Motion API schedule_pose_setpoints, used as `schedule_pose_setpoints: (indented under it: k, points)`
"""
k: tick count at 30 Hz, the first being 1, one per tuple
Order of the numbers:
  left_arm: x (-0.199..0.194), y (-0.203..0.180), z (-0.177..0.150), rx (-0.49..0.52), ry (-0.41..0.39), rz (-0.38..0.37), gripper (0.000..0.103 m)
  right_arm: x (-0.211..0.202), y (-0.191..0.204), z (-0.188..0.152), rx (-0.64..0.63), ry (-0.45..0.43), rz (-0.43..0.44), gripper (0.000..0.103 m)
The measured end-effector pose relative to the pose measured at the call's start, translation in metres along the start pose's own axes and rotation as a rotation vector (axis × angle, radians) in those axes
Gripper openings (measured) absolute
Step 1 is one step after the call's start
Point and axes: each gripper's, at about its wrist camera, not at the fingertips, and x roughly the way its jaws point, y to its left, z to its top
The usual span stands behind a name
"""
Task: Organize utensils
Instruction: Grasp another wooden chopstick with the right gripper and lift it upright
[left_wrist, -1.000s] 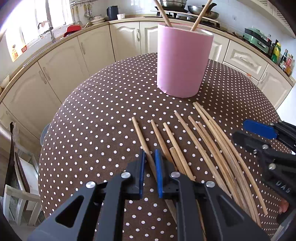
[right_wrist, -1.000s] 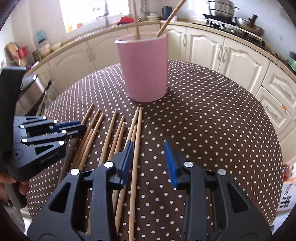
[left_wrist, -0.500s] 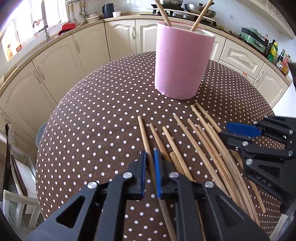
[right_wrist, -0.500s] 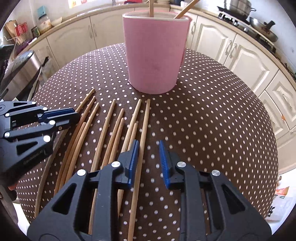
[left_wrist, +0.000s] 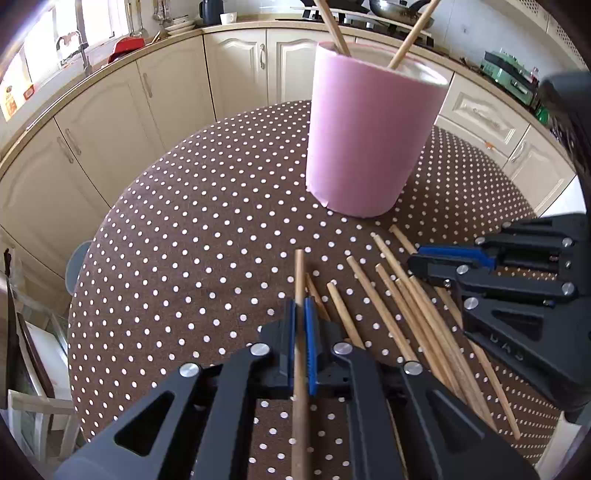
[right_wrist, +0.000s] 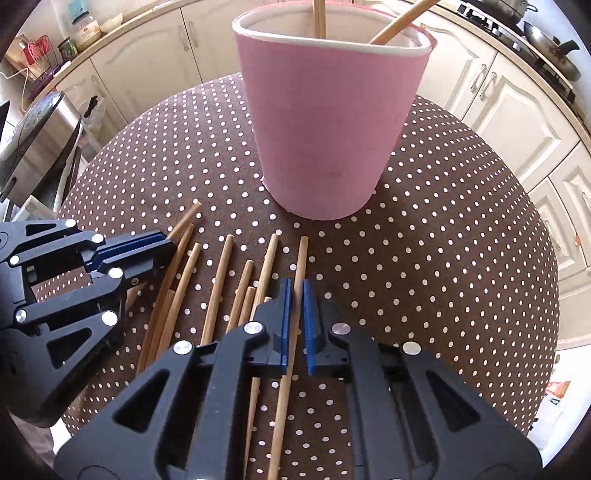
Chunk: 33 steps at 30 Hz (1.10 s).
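Left gripper (left_wrist: 300, 314): I see it clamped on one chopstick (left_wrist: 300, 280).
Right gripper (right_wrist: 294, 295): nearly closed around another chopstick (right_wrist: 301, 258); grip unclear.
Cup (right_wrist: 328, 122): upright, two sticks inside.

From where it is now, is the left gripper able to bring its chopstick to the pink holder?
Probably yes. The left gripper is shut on a chopstick, and only bare dotted tablecloth lies between it and the pink holder. The right gripper stays off to the side.
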Motion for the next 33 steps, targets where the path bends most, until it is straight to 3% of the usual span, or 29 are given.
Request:
schedule_pose_setpoints:
  k: [6, 13, 21, 33]
  points:
    - [-0.037, 0.001, 0.011, -0.013, -0.081, -0.028, 0.006, -0.028, -0.014, -0.013, 0.051, -0.088, 0.051, 0.005]
    - [-0.105, -0.001, 0.025, -0.021, -0.23, -0.076, 0.006, -0.096, -0.014, -0.016, 0.065, -0.268, 0.087, 0.006]
    - [-0.171, -0.017, 0.016, -0.02, -0.38, -0.129, 0.006, -0.159, -0.005, -0.024, 0.055, -0.445, 0.086, 0.005]
    - [-0.226, -0.04, 0.018, -0.006, -0.548, -0.141, 0.006, -0.217, 0.0, -0.023, 0.036, -0.61, 0.072, 0.005]
